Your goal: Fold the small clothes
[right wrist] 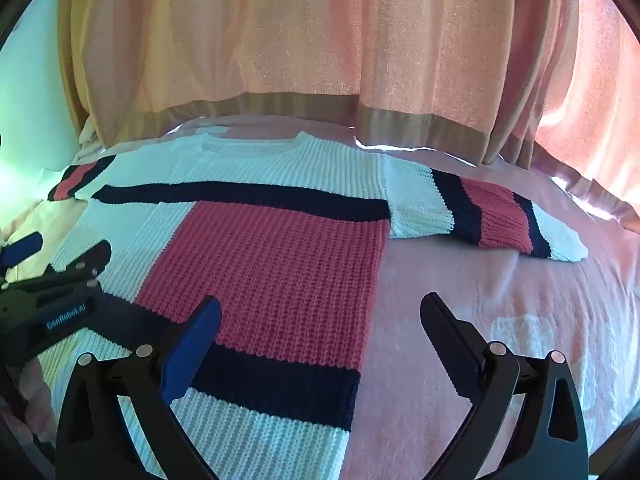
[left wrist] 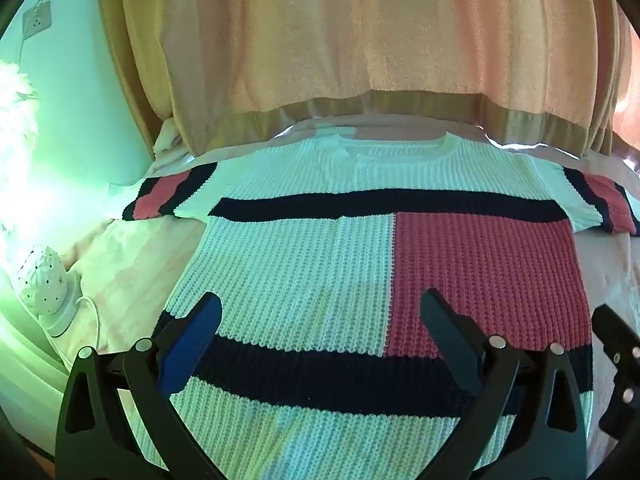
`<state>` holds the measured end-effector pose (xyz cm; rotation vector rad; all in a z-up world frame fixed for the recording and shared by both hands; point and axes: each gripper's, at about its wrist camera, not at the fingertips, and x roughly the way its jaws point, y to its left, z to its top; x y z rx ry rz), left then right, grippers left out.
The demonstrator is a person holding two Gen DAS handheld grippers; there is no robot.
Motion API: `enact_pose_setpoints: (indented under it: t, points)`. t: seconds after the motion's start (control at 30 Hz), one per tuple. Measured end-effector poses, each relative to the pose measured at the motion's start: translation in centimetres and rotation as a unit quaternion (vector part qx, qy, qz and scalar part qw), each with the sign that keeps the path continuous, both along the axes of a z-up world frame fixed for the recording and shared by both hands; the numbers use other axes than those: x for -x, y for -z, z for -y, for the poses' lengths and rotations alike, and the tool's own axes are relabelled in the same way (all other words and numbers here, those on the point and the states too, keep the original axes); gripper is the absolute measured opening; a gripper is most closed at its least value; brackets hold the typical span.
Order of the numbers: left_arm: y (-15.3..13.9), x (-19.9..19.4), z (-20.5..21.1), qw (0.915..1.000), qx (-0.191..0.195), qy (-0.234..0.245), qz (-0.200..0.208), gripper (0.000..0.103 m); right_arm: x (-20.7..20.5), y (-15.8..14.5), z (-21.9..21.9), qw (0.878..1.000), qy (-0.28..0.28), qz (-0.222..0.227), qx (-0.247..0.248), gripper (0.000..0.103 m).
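A knit sweater [left wrist: 360, 264] in white, red and navy blocks lies flat and spread on the bed, neck at the far side, both short sleeves out to the sides. It also shows in the right wrist view [right wrist: 260, 248]. My left gripper [left wrist: 320, 312] is open and empty, hovering over the sweater's lower white part. My right gripper [right wrist: 320, 316] is open and empty, over the sweater's lower right edge and the pink sheet. The left gripper [right wrist: 52, 272] shows at the left of the right wrist view. The right sleeve [right wrist: 488, 216] lies on the sheet.
The pink bed sheet [right wrist: 500, 320] lies under the sweater. An orange curtain [left wrist: 340, 40] hangs behind the bed. A white perforated lamp [left wrist: 42, 284] with a cord stands at the left, beside a pillow [left wrist: 132, 256].
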<state>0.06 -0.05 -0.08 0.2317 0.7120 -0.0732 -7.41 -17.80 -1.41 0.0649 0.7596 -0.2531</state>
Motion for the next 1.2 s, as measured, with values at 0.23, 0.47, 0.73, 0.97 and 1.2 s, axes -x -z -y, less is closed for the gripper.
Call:
enact_pose_setpoints:
  t: [0.23,0.47,0.73,0.97,1.2]
  points:
    - [0.2,0.3,0.7,1.0,-0.002,0.003,0.0,0.097,0.0,-0.4,0.0,1.0,-0.005,0.002,0.001,0.098]
    - [0.6,0.4,0.4,1.0,0.001,0.001,-0.003,0.097,-0.1,-0.3,0.4,1.0,-0.005,0.006,0.004,0.098]
    - [0.8,0.4,0.4,1.0,0.002,-0.003,-0.004,0.097,0.0,-0.2,-0.2,1.0,-0.002,0.008,0.01,0.098]
    - [0.6,0.2,0.3,1.0,0.003,-0.003,-0.004,0.097,0.1,-0.2,-0.3,1.0,-0.002,0.011,0.013,0.098]
    - [0.6,0.2,0.3,1.0,0.002,-0.003,-0.004,0.097,0.0,-0.1,-0.1,1.0,-0.003,0.011,0.011,0.098]
